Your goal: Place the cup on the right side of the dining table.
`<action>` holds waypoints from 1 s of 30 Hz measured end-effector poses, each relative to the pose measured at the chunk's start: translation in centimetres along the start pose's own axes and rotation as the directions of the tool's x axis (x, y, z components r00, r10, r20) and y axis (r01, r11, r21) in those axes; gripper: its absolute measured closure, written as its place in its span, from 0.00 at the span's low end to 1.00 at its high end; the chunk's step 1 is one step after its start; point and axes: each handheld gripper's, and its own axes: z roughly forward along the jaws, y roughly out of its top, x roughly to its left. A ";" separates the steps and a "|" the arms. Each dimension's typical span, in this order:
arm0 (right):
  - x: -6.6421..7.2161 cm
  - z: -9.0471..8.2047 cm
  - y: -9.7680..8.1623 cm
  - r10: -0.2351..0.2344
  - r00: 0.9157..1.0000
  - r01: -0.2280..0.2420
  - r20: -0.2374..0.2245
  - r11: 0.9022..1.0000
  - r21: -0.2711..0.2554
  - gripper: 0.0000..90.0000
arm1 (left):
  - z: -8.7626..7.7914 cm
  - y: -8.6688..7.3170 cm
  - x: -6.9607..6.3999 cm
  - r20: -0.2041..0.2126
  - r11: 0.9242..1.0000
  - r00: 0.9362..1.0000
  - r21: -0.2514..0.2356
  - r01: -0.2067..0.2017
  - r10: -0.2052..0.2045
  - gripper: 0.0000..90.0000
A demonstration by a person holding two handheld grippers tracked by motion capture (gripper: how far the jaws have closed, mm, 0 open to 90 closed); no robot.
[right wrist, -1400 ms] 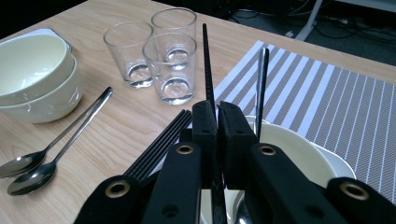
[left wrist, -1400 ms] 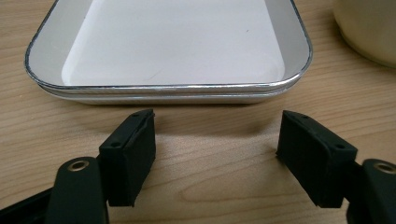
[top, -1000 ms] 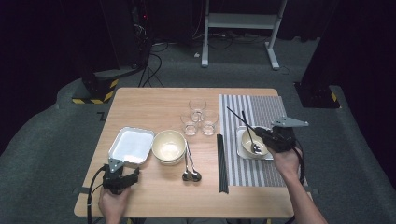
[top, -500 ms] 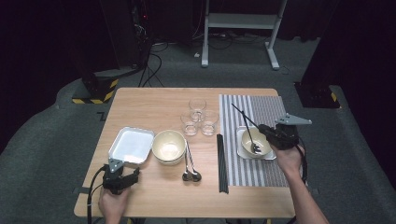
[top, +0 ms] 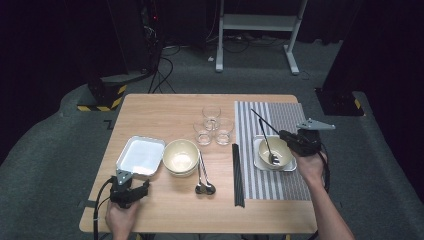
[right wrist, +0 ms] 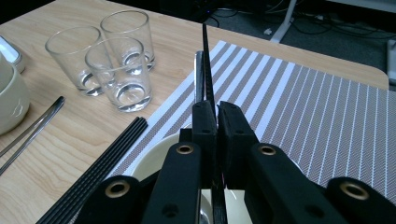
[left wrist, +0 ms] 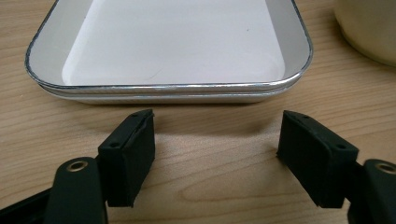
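My right gripper (top: 289,136) is raised over the bowl (top: 274,151), jaws clamped on 1 black chopstick (right wrist: 206,70). My left gripper (left wrist: 217,156) rests low on the table (top: 165,107) before the white tray (left wrist: 177,46), jaws open and empty.

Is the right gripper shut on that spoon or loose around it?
Shut on it: the right gripper has both pads pressed against the spoon handle, no gap, bowl end resting in the bowl.

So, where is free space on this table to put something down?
Bare wood lies behind the tray, up to the far left corner of the table. The striped mat is free behind the bowl. Around the glasses and spoons it is crowded.
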 end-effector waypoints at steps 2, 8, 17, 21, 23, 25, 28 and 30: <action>-0.2 0.0 0.0 0.005 1.000 -0.005 0.003 1.000 0.001 0.96 | 0.0 0.0 0.0 -0.001 1.000 1.000 0.000 0.001 -0.001 0.30; -0.6 0.2 0.1 0.001 1.000 -0.001 0.008 1.000 0.009 0.96 | 0.0 0.0 0.0 -0.001 1.000 1.000 0.000 0.000 0.000 0.30; -1.4 0.3 0.3 0.027 1.000 -0.027 0.013 0.999 0.044 0.96 | 0.0 0.0 0.0 -0.002 1.000 1.000 0.000 0.001 -0.001 0.31; -1.4 0.4 0.2 -0.001 1.000 -0.001 0.024 0.999 0.048 0.96 | 0.0 0.0 0.0 -0.001 1.000 1.000 0.000 0.000 0.000 0.30; -1.4 0.5 0.2 0.002 1.000 -0.003 0.026 0.999 0.050 0.96 | 0.0 0.0 0.0 -0.001 1.000 1.000 0.000 0.001 -0.001 0.30; -1.7 0.7 0.2 0.009 1.000 -0.010 0.027 0.999 0.047 0.96 | 0.0 0.0 0.0 -0.001 1.000 1.000 0.000 0.001 -0.001 0.30; -2.1 1.0 0.1 0.012 1.000 -0.013 0.018 0.999 0.047 0.96 | 0.0 0.0 0.0 -0.001 1.000 1.000 0.000 0.001 -0.001 0.30; -2.3 1.1 0.0 0.014 1.000 -0.014 0.015 0.999 0.052 0.96 | 0.0 0.0 0.0 -0.001 1.000 1.000 0.000 0.000 0.000 0.30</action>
